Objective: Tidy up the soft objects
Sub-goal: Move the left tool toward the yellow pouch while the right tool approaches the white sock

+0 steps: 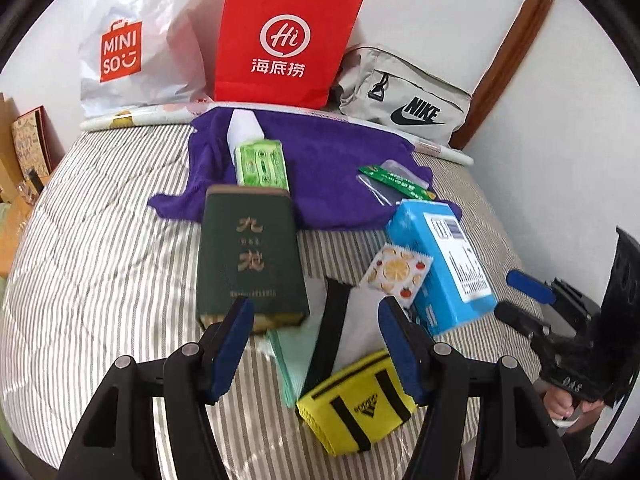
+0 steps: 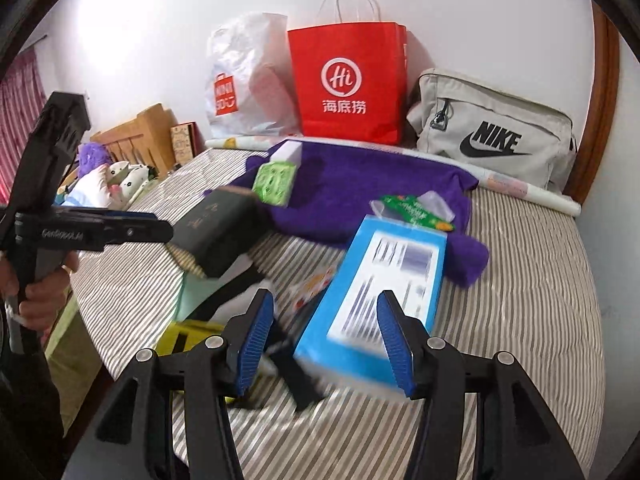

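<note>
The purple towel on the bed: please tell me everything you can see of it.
The purple towel looks like soft terry cloth, spread loosely and rumpled on the striped bedcover near the bags. A green tissue pack and a clear zip bag with a green label lie on it; the dark green box and blue box overlap its near edge.

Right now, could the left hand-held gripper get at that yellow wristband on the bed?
Probably yes. The left hand-held gripper is open and empty, and the yellow wristband lies right under it on the striped bedcover, with nothing on top of it.
</note>
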The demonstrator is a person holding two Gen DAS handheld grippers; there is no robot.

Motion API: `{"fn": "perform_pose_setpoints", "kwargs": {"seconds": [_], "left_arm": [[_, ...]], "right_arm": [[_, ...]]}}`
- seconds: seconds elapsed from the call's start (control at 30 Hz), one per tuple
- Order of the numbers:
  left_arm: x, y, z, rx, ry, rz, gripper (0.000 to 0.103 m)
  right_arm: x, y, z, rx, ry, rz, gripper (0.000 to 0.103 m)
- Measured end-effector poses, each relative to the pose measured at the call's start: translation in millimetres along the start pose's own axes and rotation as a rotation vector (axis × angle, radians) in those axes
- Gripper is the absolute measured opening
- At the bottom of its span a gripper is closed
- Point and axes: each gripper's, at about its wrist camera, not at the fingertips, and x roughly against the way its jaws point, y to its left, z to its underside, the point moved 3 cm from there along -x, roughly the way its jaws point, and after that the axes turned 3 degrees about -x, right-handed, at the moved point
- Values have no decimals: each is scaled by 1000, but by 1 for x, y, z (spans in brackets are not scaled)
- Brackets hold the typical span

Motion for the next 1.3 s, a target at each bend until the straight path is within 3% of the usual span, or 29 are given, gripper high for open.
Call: {"fn": "perform_pose_setpoints", "kwargs": {"seconds": [0.37, 0.6, 0.8, 0.87, 0.9, 1.03, 1.3], "left_arm": [[-6, 7, 43, 12, 18, -28, 63], [-14, 16, 62, 19, 41, -21, 63], [-19, 17, 66, 12, 56, -11, 63], [-20, 17, 66, 12, 57, -5, 63], [-20, 17, 66, 11, 59, -2, 63], [-21, 15, 68, 8, 63, 10, 63], [-27, 15, 72, 14, 80, 19, 63]], "right_arm": [[-20, 16, 57, 12, 60, -12, 50], [-51, 17, 69, 40, 113, -4, 40], [-69, 18, 72, 47, 133, -3, 40], [-70, 20, 73, 69, 128, 26, 35], [-71, 20, 73, 80, 125, 46, 26], [-62, 11, 74, 30, 120, 1, 12], [-57, 8, 70, 12, 127, -6, 9]]}}
